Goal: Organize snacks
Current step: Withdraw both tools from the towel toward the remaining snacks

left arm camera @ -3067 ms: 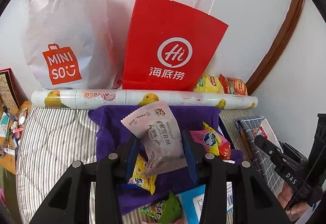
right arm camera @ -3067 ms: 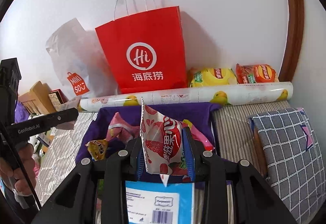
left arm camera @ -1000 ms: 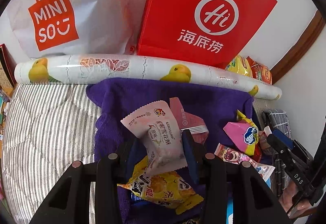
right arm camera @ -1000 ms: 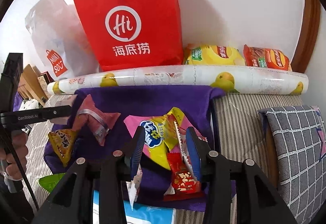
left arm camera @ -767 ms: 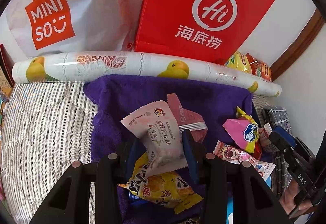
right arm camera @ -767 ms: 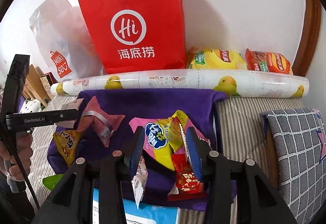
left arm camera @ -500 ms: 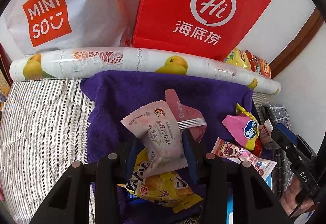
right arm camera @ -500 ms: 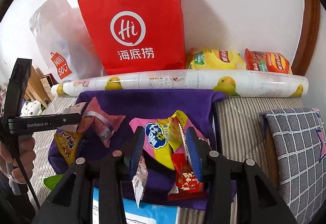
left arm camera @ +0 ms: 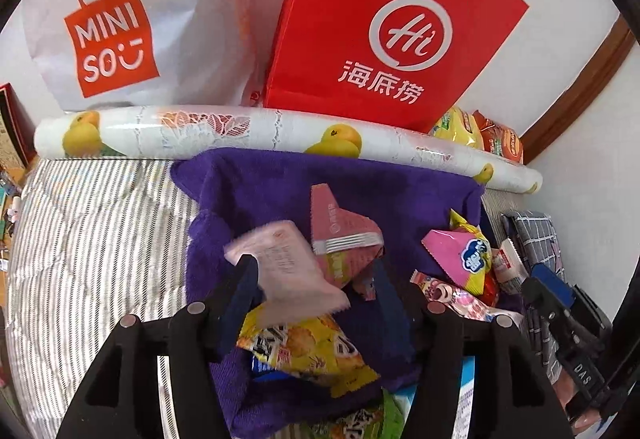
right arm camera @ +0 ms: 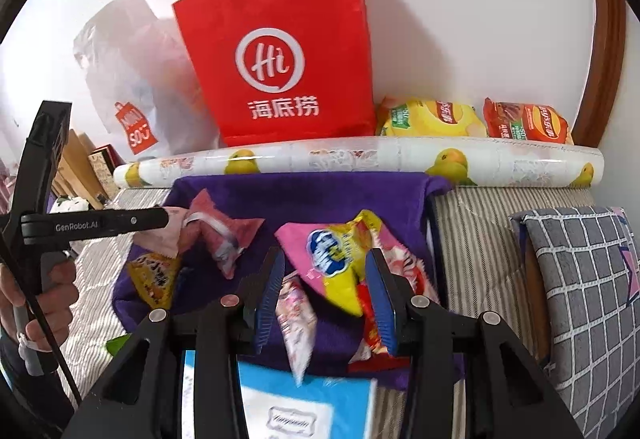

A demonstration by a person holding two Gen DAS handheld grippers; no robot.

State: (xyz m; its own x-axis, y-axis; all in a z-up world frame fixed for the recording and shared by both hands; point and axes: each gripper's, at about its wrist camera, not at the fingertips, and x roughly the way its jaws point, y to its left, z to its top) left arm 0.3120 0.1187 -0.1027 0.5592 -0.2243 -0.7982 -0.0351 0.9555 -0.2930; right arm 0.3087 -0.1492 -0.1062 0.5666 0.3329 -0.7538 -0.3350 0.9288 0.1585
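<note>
My left gripper [left arm camera: 314, 279] is open; a pale pink snack packet [left arm camera: 286, 271] is blurred, tipping off its left finger over the purple towel [left arm camera: 260, 195]. It also shows in the right wrist view [right arm camera: 168, 231] at the left gripper's tip. A pink triangular packet [left arm camera: 340, 235] and a yellow packet [left arm camera: 304, 347] lie close by. My right gripper [right arm camera: 324, 295] is open and empty above a pink-yellow packet [right arm camera: 336, 259], a white-pink packet [right arm camera: 298, 319] and a red packet [right arm camera: 372, 339].
A red paper bag [right arm camera: 280, 67] and a white MINISO bag [left arm camera: 116, 23] lean on the wall behind a fruit-print roll [right arm camera: 360, 159]. Two chip bags [right arm camera: 432, 119] lie behind the roll. A checked cushion [right arm camera: 580, 279] is right. A blue box [right arm camera: 296, 403] lies below.
My left gripper has opened and let go of the pale pink packet, which is dropping onto the towel. Since three seconds ago my right gripper has released its red-white packet and stays open.
</note>
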